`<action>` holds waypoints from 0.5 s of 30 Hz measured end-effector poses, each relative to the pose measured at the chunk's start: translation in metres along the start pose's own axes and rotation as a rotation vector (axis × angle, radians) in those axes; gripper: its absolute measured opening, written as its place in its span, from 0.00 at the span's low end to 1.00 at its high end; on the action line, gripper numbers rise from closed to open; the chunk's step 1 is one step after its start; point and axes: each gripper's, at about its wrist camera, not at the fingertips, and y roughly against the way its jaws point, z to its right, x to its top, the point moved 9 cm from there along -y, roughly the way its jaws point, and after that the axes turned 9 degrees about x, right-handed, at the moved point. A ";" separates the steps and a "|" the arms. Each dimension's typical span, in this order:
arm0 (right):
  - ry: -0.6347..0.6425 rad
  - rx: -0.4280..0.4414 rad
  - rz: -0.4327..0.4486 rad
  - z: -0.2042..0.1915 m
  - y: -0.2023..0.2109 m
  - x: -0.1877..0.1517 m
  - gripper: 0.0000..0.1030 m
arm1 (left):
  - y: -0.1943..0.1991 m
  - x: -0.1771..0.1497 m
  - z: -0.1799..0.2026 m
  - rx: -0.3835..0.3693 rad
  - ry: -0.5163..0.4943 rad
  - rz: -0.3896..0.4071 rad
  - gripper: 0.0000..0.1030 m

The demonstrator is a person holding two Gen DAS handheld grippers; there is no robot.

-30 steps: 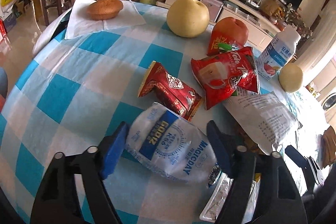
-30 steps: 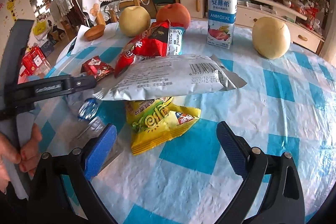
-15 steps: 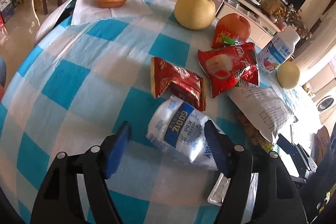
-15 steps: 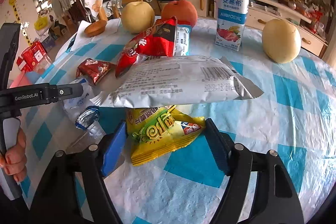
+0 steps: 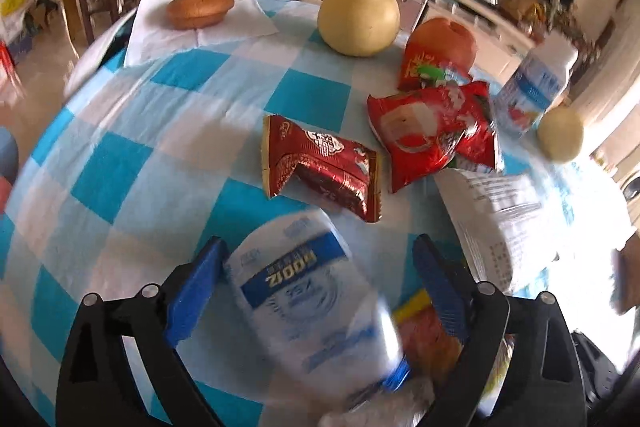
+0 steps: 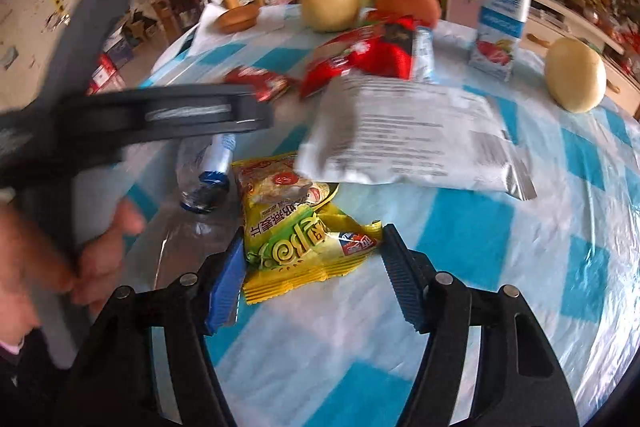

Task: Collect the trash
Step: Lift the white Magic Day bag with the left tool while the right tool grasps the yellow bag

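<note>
A crushed clear water bottle [image 5: 304, 291] with a blue label lies on the checked tablecloth [image 5: 120, 167] between the fingers of my left gripper [image 5: 320, 287]. Its jaws are opening, and the right pad stands clear of the bottle. My right gripper [image 6: 314, 275] is closing on a yellow snack packet [image 6: 296, 239], with a pad touching each side of it. A dark red wrapper [image 5: 320, 167], a red packet [image 5: 432, 135] and a silver-white bag [image 6: 412, 135] lie further back. The bag overlaps the top of the yellow packet. The bottle [image 6: 208, 167] lies left of the packet.
Two pears [image 5: 359, 21] [image 5: 560, 139], an apple [image 5: 440, 43], a milk bottle [image 6: 500, 15] and a bun on a napkin [image 5: 200, 7] stand at the table's far side. A hand [image 6: 100, 247] holds the left gripper's body [image 6: 160, 111] close on the left. Chairs and a sideboard stand behind.
The left jaws have spread wider around the bottle, which now lies more end-on. The right gripper has moved forward and its jaws have narrowed onto the yellow packet.
</note>
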 end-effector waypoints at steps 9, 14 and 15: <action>0.002 -0.010 0.001 -0.006 0.002 -0.005 0.69 | 0.003 -0.015 -0.038 0.116 -0.024 -0.037 0.90; 0.039 -0.030 0.010 -0.008 -0.004 -0.002 0.76 | 0.010 -0.018 -0.049 0.136 -0.038 0.009 0.70; 0.046 -0.034 0.014 -0.008 -0.005 -0.001 0.76 | 0.011 -0.018 -0.049 0.135 -0.039 0.017 0.62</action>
